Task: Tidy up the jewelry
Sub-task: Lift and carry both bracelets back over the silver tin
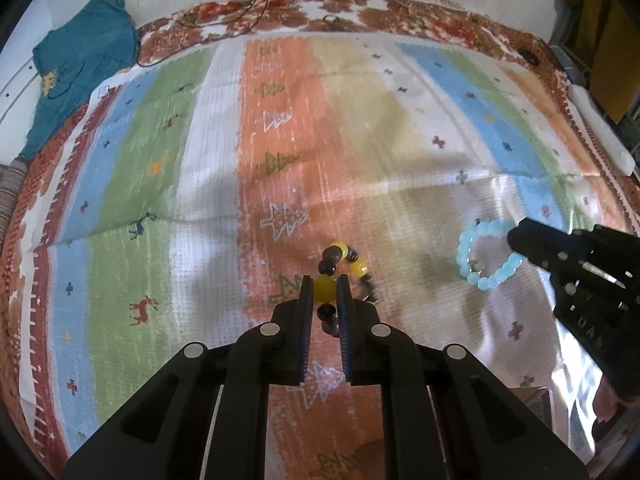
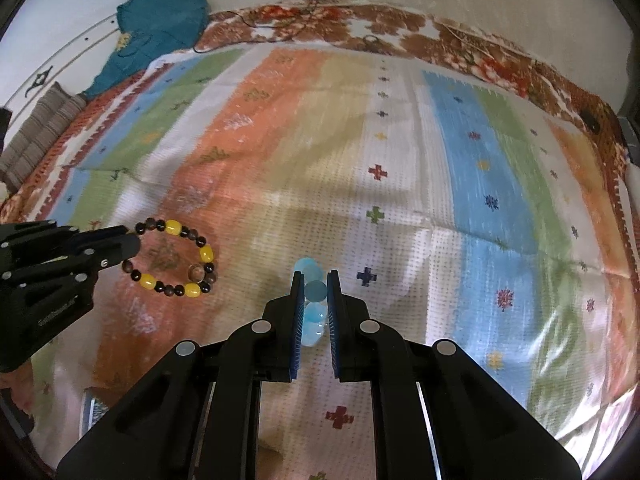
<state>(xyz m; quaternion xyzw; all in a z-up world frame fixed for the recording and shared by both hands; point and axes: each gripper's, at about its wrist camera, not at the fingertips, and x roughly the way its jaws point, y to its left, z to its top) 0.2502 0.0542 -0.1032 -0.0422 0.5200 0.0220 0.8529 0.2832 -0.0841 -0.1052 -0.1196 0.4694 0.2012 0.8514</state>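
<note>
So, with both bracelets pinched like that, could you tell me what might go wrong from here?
1. The left tongs grip the yellow bracelet by a single bead; the round bead could slip out.
2. The right tongs likewise hold the blue bracelet by one bead, so a jerk may drop it onto the cloth.
3. Both bracelets dangle, so they could swing.

Both fisheye cameras ride just behind their own gripper fingers and look steeply down onto the striped blanket point(image 1: 280, 128) from close above. The left view sits left of the right one; each catches the other gripper at its edge, and both share the blanket's orange stripe.
</note>
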